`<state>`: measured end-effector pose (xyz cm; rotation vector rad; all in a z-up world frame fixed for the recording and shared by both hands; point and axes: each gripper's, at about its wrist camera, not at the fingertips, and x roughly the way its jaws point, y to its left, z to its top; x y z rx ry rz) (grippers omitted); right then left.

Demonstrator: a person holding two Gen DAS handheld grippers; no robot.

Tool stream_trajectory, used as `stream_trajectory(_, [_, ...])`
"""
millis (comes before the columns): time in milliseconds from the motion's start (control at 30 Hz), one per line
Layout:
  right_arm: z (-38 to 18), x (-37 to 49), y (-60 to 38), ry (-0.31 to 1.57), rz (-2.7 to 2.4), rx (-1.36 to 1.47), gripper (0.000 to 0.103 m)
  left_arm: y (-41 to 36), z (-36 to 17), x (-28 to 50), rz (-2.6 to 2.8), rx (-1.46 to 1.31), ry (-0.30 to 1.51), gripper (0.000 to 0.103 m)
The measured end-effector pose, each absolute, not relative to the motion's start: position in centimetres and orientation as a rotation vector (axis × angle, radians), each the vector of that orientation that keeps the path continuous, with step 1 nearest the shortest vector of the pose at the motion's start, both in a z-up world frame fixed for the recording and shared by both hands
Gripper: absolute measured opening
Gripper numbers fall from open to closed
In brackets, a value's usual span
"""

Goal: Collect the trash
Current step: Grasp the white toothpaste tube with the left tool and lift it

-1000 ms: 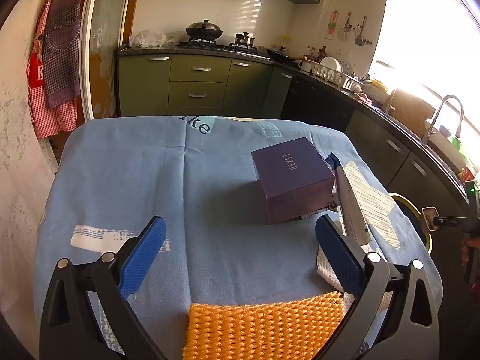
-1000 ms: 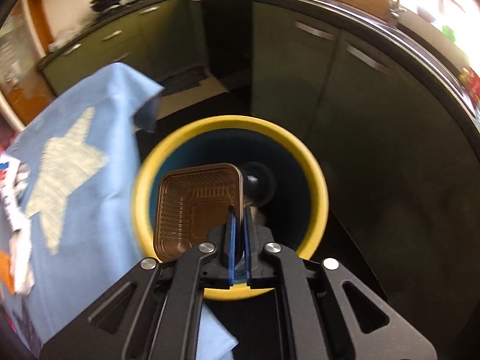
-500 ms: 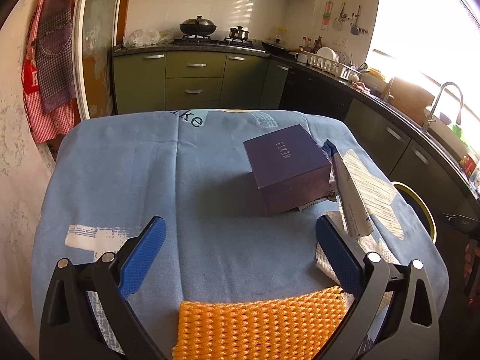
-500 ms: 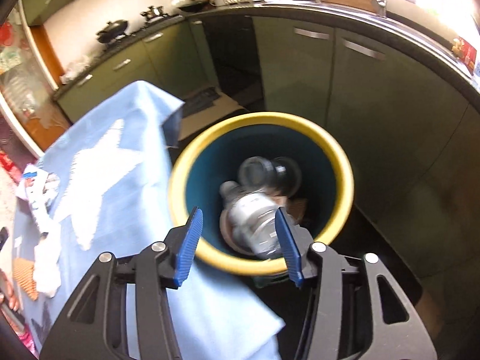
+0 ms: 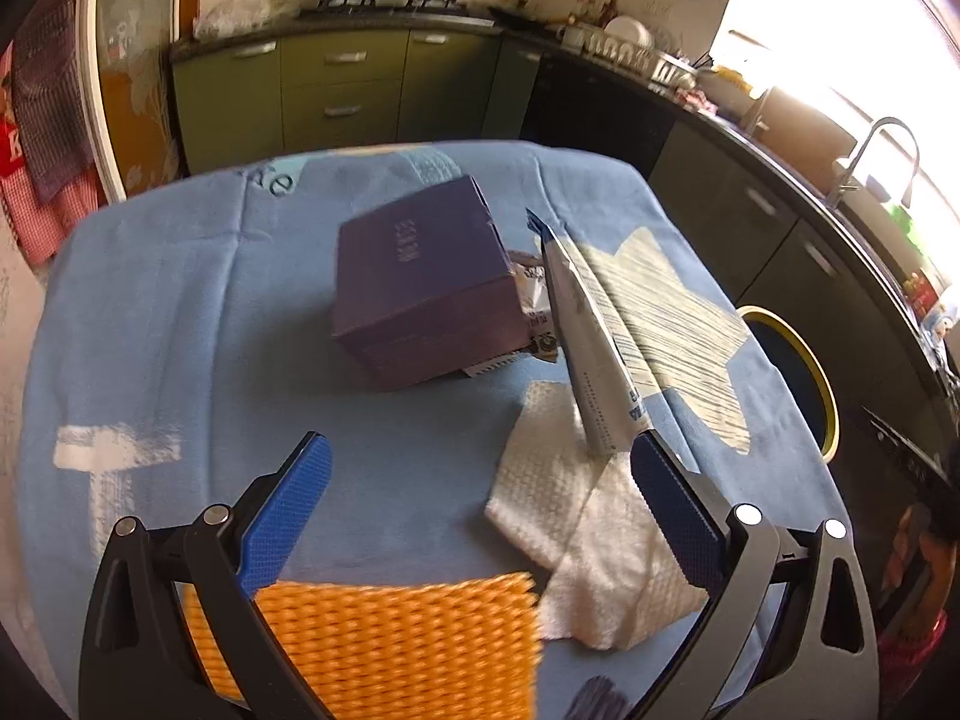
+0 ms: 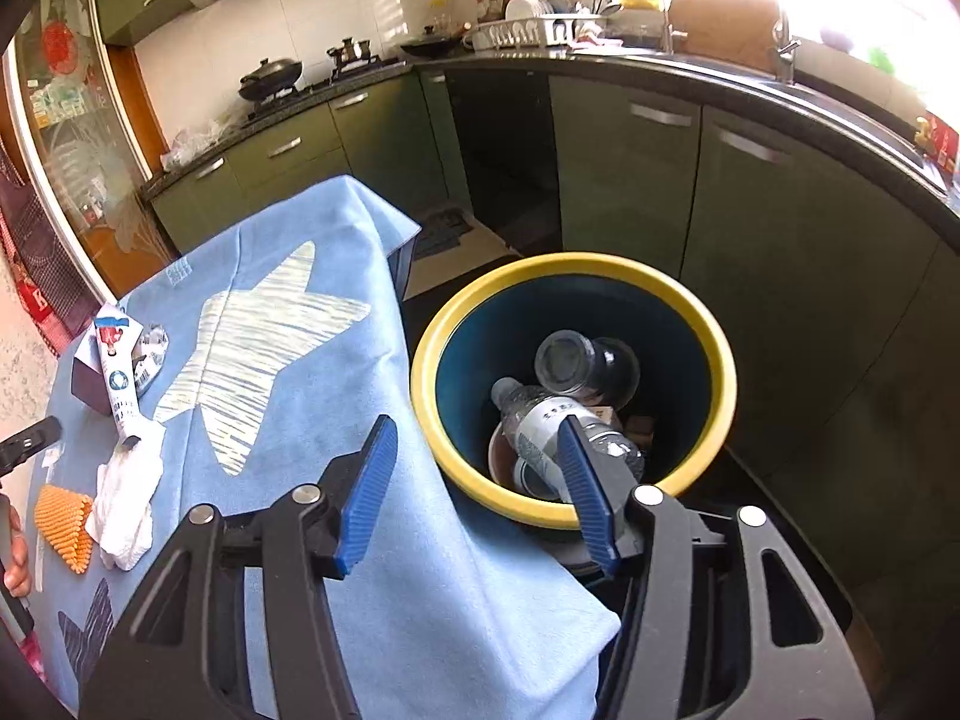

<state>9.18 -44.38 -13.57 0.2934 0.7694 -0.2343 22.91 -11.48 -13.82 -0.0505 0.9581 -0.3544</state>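
Note:
My left gripper [image 5: 477, 495] hangs open over the blue tablecloth [image 5: 180, 312], nothing between its fingers. Ahead of it lie a purple box [image 5: 420, 282], a white-and-blue tube [image 5: 591, 348], a white paper towel [image 5: 594, 540] and an orange foam net [image 5: 384, 642]. My right gripper [image 6: 474, 480] is over the cloth's edge beside the yellow-rimmed bin [image 6: 573, 387]; its jaws are opening and empty. Inside the bin lie clear plastic bottles [image 6: 564, 420]. The same tube [image 6: 117, 372], paper towel [image 6: 123, 504] and orange net [image 6: 60, 519] show at the left of the right wrist view.
Green kitchen cabinets [image 6: 630, 168] and a dark counter curve round behind the bin. A sink tap [image 5: 882, 150] stands at the right. The bin's rim [image 5: 798, 360] sits off the table's right edge. A person's hand [image 6: 15, 552] shows at the far left.
My right gripper let go of the brown plastic tray into the bin, opened, and pulled back up and left. My left gripper moved right, toward the paper towel and tube.

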Motion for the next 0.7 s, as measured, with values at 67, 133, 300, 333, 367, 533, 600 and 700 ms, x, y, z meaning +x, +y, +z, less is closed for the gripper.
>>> stream_trajectory(67, [-13.5, 8.9, -44.4, 0.760, -0.231, 0.294, 0.056, -13.1, -14.5, 24.1, -0.364, -0.075, 1.036, 0.098])
stream_trajectory(133, [-13.5, 8.8, -44.4, 0.755, -0.226, 0.291, 0.056, -14.2, -14.9, 24.7, -0.375, -0.101, 1.079, 0.098])
stream_trajectory(300, [-13.9, 8.5, -44.7, 0.757, -0.204, 0.313, 0.056, -16.2, -14.8, 26.4, -0.359, -0.165, 1.105, 0.098])
stream_trajectory(333, [-14.1, 8.5, -44.8, 0.758, -0.203, 0.318, 0.056, -16.2, -14.7, 26.7, -0.360, -0.186, 1.110, 0.098])
stream_trajectory(367, [-14.2, 8.5, -44.9, 0.759, -0.200, 0.323, 0.056, -16.3, -14.8, 27.1, -0.361, -0.212, 1.122, 0.098])
stream_trajectory(533, [-14.8, 8.5, -45.3, 0.762, -0.184, 0.346, 0.056, -16.6, -15.6, 28.1, -0.344, -0.273, 1.177, 0.098])
stream_trajectory(600, [-14.9, 8.4, -45.5, 0.759, -0.179, 0.354, 0.056, -16.8, -16.0, 28.3, -0.339, -0.276, 1.189, 0.098])
stream_trajectory(700, [-15.2, 8.4, -45.7, 0.761, -0.175, 0.365, 0.056, -17.0, -16.2, 28.4, -0.332, -0.273, 1.192, 0.090])
